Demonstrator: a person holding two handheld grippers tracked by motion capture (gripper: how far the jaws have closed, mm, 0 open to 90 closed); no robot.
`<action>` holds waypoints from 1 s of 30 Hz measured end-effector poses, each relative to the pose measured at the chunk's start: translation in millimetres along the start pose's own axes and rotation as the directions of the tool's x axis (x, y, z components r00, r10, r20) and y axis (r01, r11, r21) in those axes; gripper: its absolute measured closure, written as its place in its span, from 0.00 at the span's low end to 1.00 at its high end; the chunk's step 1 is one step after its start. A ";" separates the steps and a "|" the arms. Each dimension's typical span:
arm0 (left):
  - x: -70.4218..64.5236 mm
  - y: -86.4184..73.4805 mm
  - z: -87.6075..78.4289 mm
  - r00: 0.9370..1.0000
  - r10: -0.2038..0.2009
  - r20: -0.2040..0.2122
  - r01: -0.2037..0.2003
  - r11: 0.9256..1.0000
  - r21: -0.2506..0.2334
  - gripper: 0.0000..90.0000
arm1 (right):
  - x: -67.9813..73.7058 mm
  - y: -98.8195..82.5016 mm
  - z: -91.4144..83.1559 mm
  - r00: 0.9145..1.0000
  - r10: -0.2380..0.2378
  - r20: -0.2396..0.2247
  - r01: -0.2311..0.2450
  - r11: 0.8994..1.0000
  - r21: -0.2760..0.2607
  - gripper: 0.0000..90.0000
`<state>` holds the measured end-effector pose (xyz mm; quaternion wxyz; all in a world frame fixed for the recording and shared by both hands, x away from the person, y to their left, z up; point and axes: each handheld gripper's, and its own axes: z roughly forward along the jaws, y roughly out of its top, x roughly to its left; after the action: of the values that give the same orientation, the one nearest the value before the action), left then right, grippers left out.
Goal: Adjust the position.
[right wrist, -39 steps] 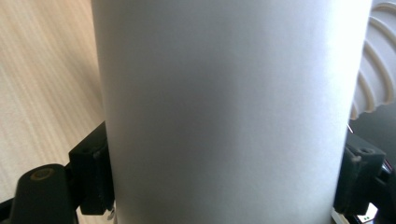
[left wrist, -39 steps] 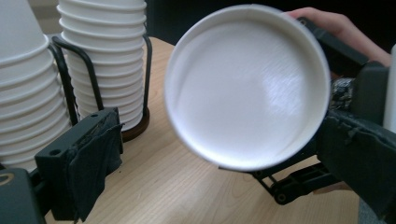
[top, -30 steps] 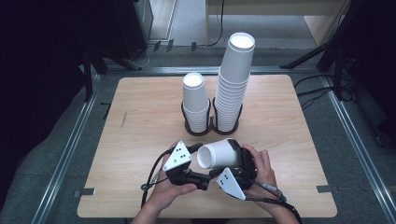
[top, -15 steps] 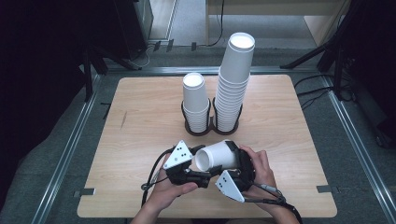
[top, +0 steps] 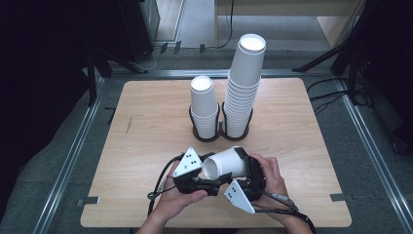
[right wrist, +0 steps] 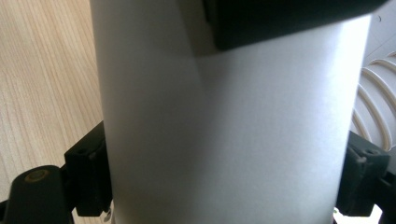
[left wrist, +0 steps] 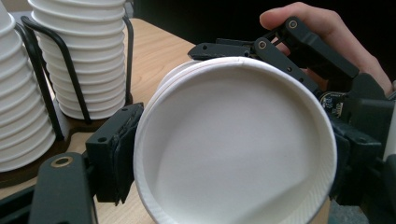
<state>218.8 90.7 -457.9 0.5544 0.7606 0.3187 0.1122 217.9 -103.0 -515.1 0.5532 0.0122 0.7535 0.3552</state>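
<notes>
Paper cup (top: 228, 163) lies on its side, off the tabletop, held between the two grippers near the person's edge of the table; its open mouth faces the left gripper (top: 210, 181) and its closed base points toward the right gripper (top: 249, 171).

Right gripper: jaws clamped across the cup's wall, one pad on each flank, seen in the right gripper view as black blocks pressing both sides of the white body (right wrist: 224, 121). Left gripper: in its own view one jaw pad (left wrist: 116, 156) sits against the rim at one side; the opposite pad is behind the cup. Cannot tell whether this gripper is pinching or merely resting alongside.

Progress (judgement): one cup is out of the stacks and in hand. Beyond the grippers stand a short stack (top: 204, 105) and a tall stack (top: 243, 87), both in a black wire holder (top: 220, 130). Cup is not yet seated on either stack; transfer, uprighting and placement remain. Which stack it is bound for cannot be read.

Materials:
- Cup: thin white paper, matte, tapered cylinder, rolled rim (left wrist: 154, 100); rim slightly flattened at the top, so the wall yields under grip.
- Stacks: nested cups, rims forming even ridges.
- Holder: thin bent wire hoops on a dark base.
- Table (top: 146, 122): pale wood-grain, smooth.
- Grippers: black, jointed links, ribbed pads.
</notes>
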 end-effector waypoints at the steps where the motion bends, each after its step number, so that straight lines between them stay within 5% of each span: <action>1: 1.5 0.0 0.0 1.000 -0.012 0.003 0.012 1.000 0.002 0.22 | -0.1 -0.1 -0.1 1.000 -0.001 -0.002 0.001 1.000 -0.001 0.15; 12: 2.2 -1.8 -0.7 1.000 0.015 -0.001 -0.015 1.000 -0.012 0.25 | 2.5 -0.1 1.5 1.000 0.011 0.022 -0.011 1.000 0.003 0.09; 15: 2.4 -2.9 -1.0 0.997 0.046 -0.054 -0.047 0.999 -0.020 0.25 | 2.2 -0.2 1.4 0.999 0.020 0.032 -0.020 1.000 0.005 0.02; 18: 6.6 -3.3 -3.2 0.998 0.015 -0.056 -0.017 0.999 -0.045 0.25 | 0.6 -0.9 0.0 0.998 0.043 0.034 -0.044 0.999 0.003 0.00; 26: 11.3 -6.2 -2.5 0.996 0.012 -0.086 -0.017 0.998 -0.058 0.25 | -2.2 -1.0 -1.9 0.998 0.064 0.024 -0.064 0.998 0.000 0.00; 28: 12.2 -8.3 -1.2 0.989 0.030 -0.146 -0.041 0.997 -0.067 0.25 | -3.4 -1.1 -3.8 0.997 0.073 0.014 -0.073 0.997 0.004 0.00; 30: 14.3 -9.9 -0.9 0.987 0.021 -0.158 -0.033 0.997 -0.076 0.25 | -4.2 -1.3 -5.4 0.997 0.079 0.012 -0.079 0.997 0.008 0.00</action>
<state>225.8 102.0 -469.2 0.5553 0.7314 0.3464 0.1918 215.4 -108.5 -511.6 0.5432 0.0465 0.7506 0.3733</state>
